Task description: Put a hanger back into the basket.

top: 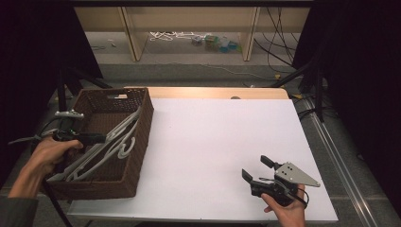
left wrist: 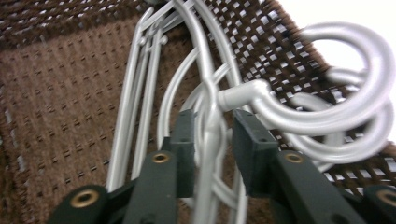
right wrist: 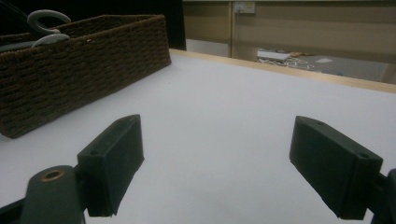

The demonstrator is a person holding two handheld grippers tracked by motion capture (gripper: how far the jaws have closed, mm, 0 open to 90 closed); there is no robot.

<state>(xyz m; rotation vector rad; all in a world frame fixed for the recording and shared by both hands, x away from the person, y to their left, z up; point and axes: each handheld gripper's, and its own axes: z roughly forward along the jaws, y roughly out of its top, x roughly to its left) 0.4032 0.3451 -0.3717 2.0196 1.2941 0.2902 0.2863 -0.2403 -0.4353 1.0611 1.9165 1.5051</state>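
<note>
Between the jaws of my left tongs (left wrist: 212, 140) runs the thin neck of a grey hanger (left wrist: 210, 121), the jaws drawn close on either side of it, just about touching. That hanger lies with others inside the brown wicker basket (top: 142, 137) at the desk's (top: 213, 142) left edge, hooks leaning on the basket's wall. My right tongs (top: 257, 168) rest low over the desk's near right part, jaws spread wide, holding nothing.
</note>
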